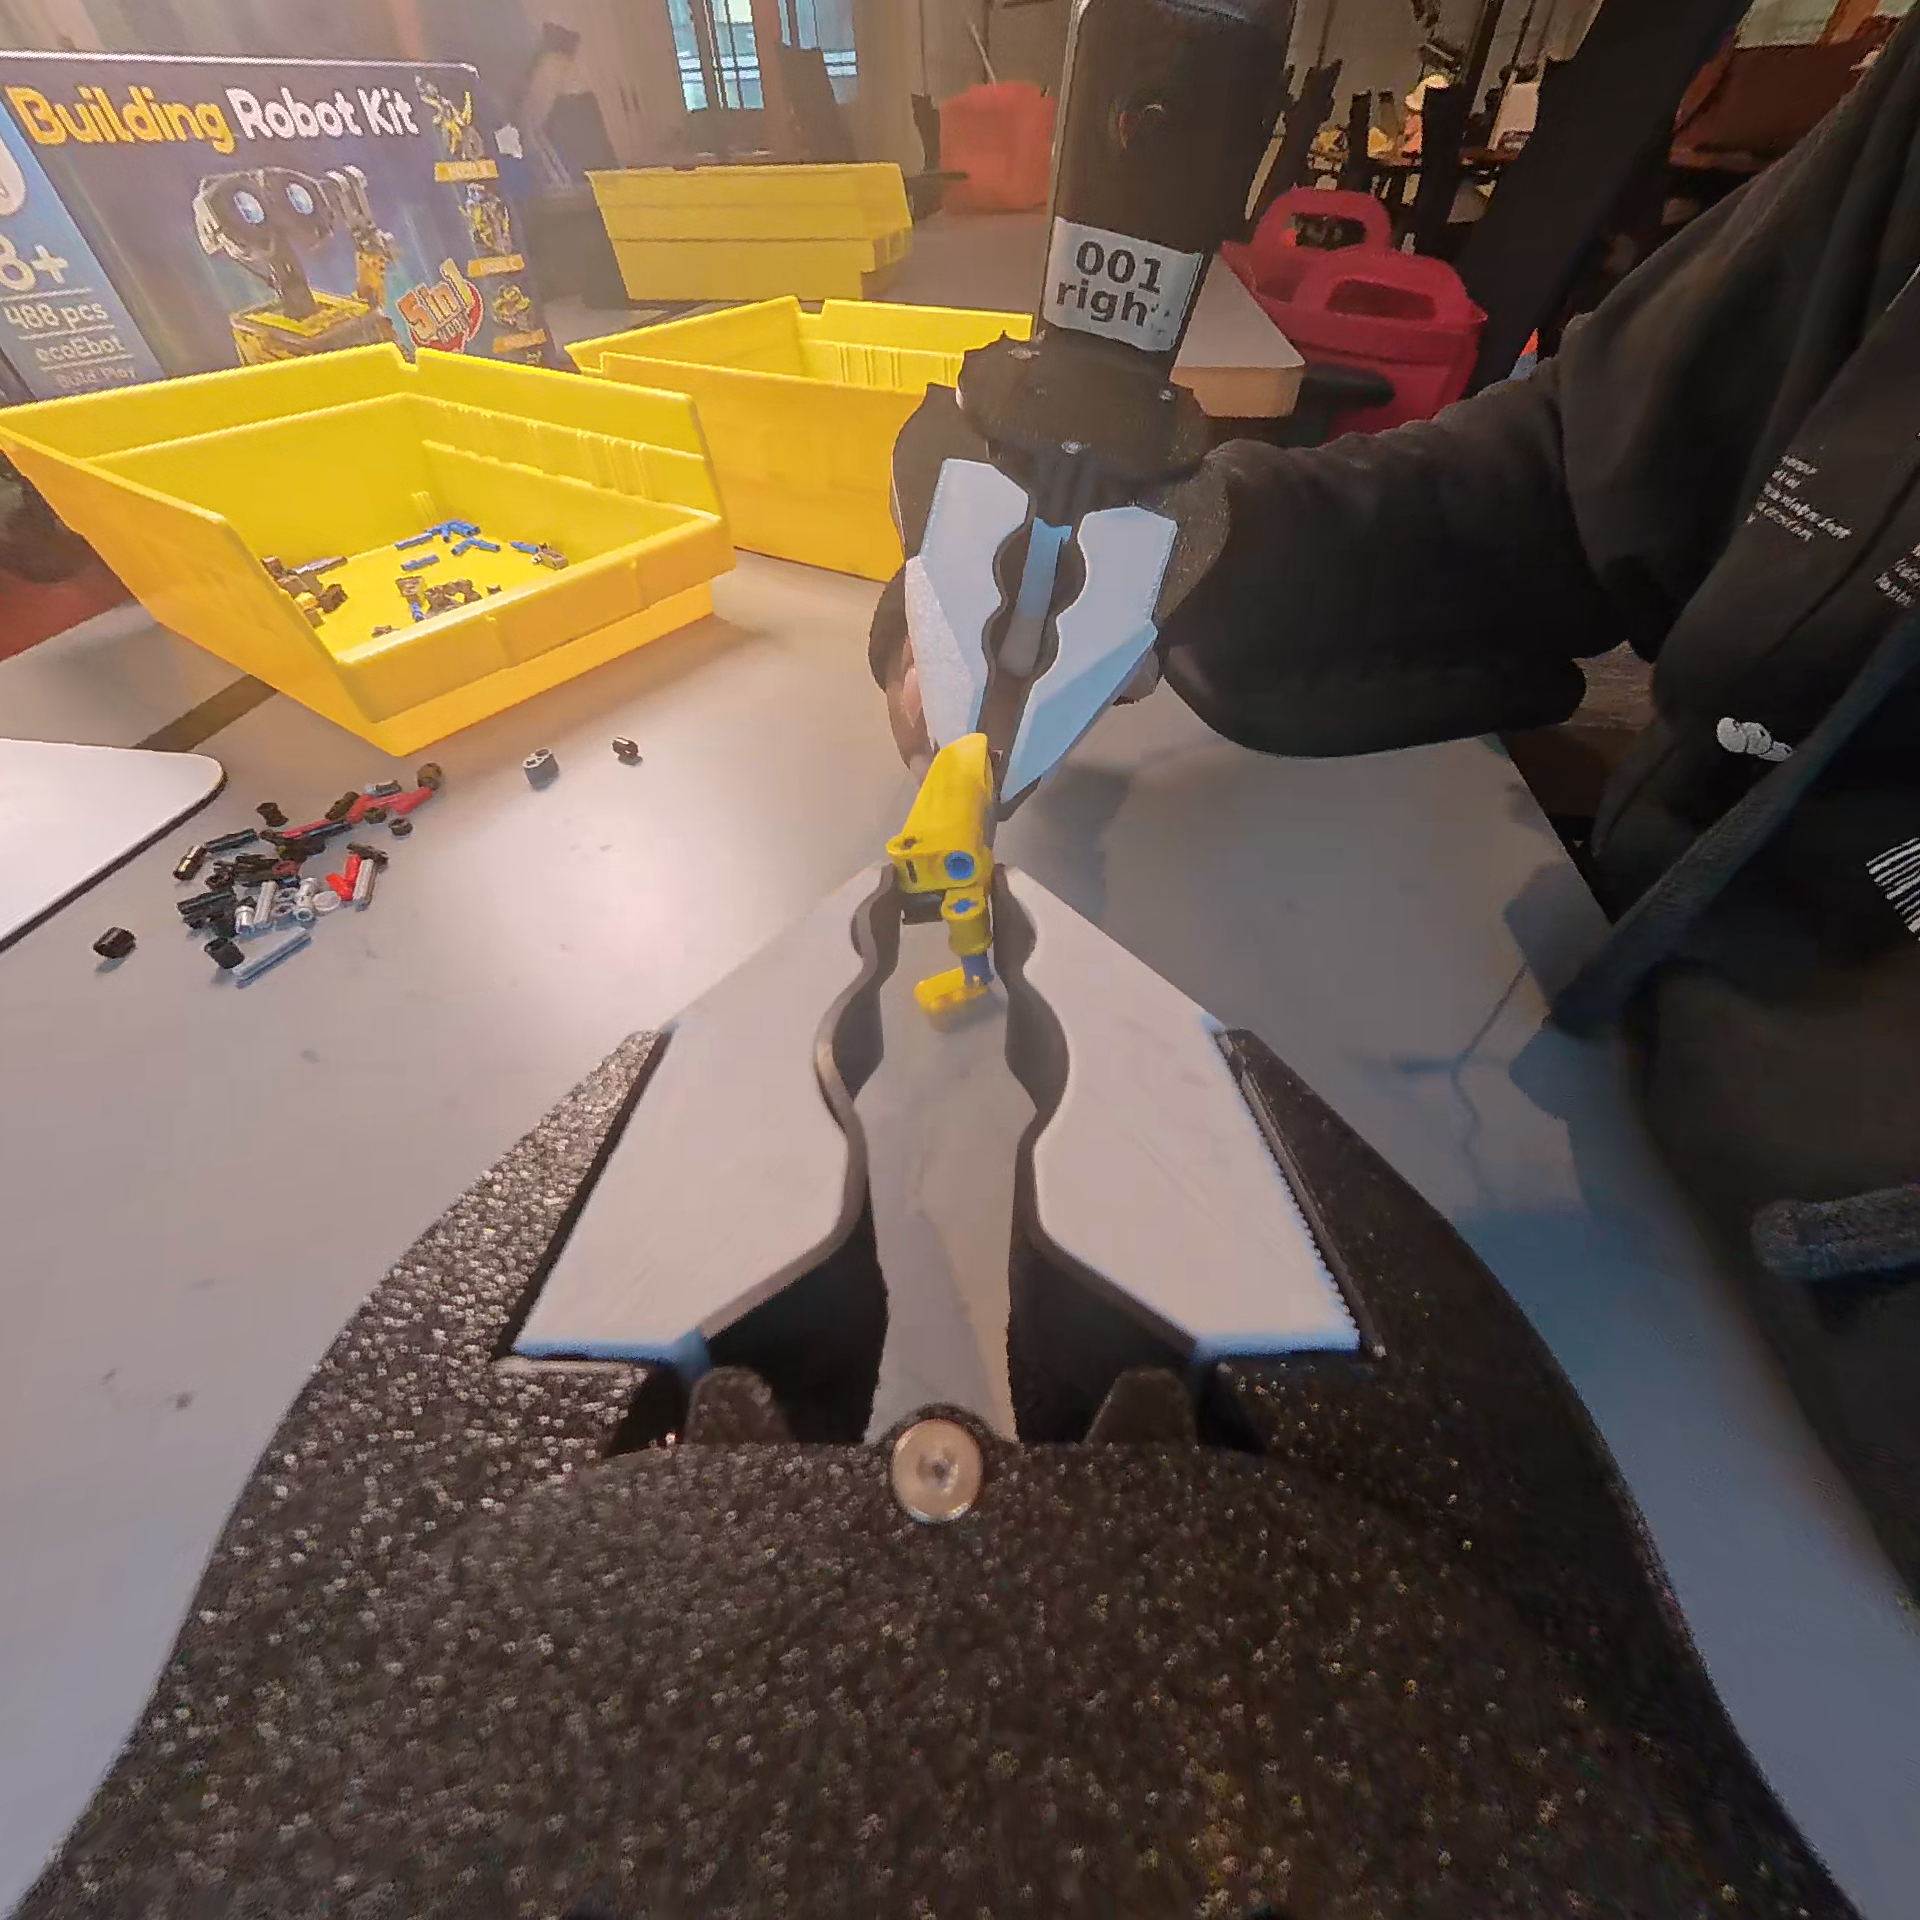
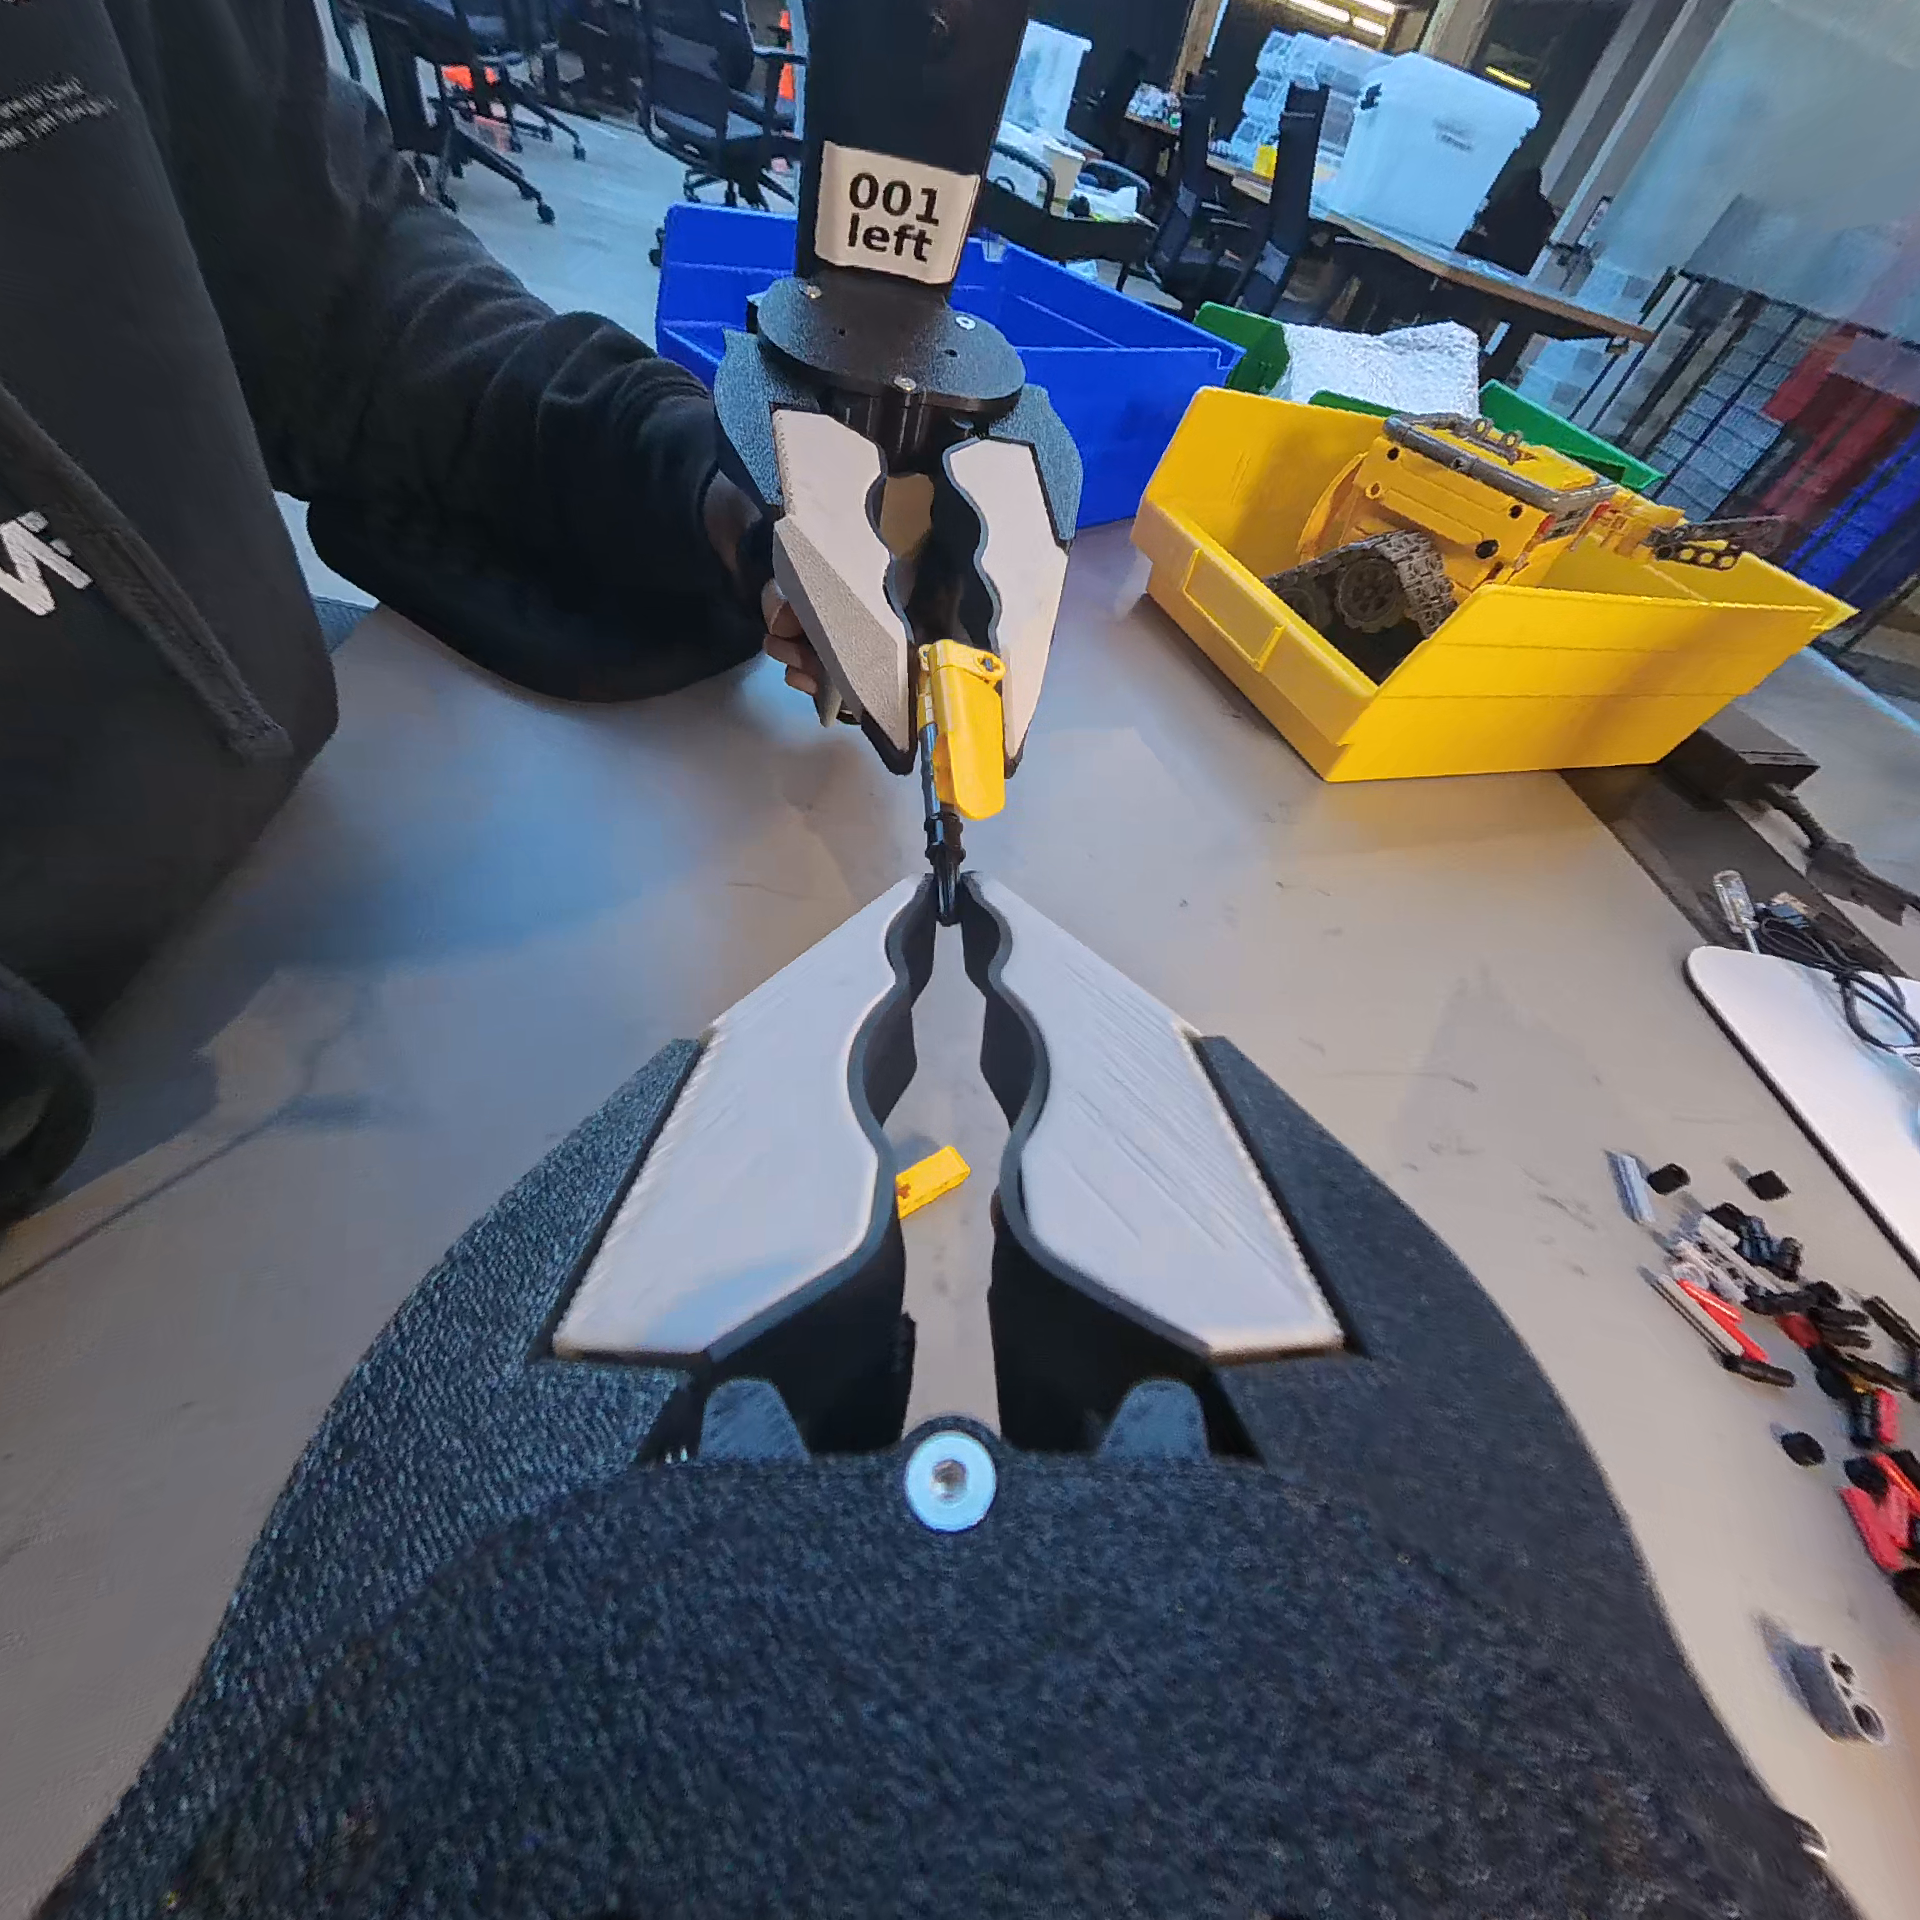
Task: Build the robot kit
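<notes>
On the bench (image 1: 520, 1039), loose small parts (image 1: 281, 862) lie near a yellow bin (image 1: 208, 540) holding blue and dark pieces (image 1: 436, 571). A kit box (image 1: 260, 208) stands behind it. Another yellow bin (image 2: 1558, 675) holds a tracked model (image 2: 1455, 530); a blue bin (image 2: 1091, 353) sits behind.

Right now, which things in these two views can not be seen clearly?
Right wrist view: small yellow piece, partly hidden behind a finger of the right gripper.
Right wrist view: loose parts, blurred and cut off by the right edge.
Left wrist view: small pieces in the yellow bin, too small to identify.
</notes>
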Motion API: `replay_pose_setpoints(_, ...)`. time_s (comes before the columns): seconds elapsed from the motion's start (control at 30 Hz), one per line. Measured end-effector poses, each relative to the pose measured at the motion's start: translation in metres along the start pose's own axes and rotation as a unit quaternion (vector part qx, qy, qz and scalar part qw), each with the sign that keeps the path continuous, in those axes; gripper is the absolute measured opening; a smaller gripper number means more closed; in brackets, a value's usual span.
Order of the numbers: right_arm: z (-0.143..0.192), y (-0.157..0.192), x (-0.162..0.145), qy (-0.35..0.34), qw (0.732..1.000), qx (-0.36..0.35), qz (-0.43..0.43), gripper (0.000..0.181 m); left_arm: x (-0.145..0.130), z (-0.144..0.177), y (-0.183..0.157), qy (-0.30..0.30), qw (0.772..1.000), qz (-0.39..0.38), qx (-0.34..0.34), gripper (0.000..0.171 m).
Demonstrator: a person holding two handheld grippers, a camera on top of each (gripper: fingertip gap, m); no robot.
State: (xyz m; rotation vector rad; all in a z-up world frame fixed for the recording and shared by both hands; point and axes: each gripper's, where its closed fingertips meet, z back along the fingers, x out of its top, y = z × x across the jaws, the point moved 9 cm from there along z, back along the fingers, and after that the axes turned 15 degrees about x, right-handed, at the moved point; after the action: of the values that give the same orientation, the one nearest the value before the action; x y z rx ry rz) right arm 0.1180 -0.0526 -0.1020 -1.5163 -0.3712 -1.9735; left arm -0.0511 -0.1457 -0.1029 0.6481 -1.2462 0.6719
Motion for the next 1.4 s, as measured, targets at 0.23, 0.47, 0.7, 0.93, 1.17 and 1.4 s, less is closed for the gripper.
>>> replay_pose_setpoints(0.23, 0.0, -0.002, -0.004, 0.003, 1.0, 0.004, -0.01, 0.004, -0.002, -0.002, 0.0, 0.012, 1.0, -0.013, 0.011, 0.016)
replay_pose_setpoints(0.47, 0.001, -0.007, -0.005, 0.026, 0.999, -0.02, -0.016, 0.005, -0.003, -0.002, 0.004, 0.015, 0.999, -0.032, 0.037, 0.016)
replay_pose_setpoints(0.7, 0.012, -0.011, -0.035, 0.188, 0.969, 0.035, -0.159, 0.025, 0.0, 0.007, 0.018, 0.005, 0.997, -0.031, 0.073, 0.016)
replay_pose_setpoints(0.93, -0.011, 0.0, -0.038, 0.259, 0.951, 0.061, -0.16, 0.035, -0.001, 0.007, 0.016, 0.01, 0.997, -0.038, 0.07, 0.016)
replay_pose_setpoints(1.17, -0.008, -0.003, -0.039, 0.251, 0.95, 0.057, -0.176, 0.029, -0.001, 0.009, 0.017, 0.011, 0.997, -0.031, 0.067, 0.016)
replay_pose_setpoints(1.4, -0.013, -0.007, -0.038, 0.259, 0.949, 0.053, -0.17, 0.021, -0.002, 0.008, 0.017, 0.017, 0.997, -0.031, 0.065, 0.016)
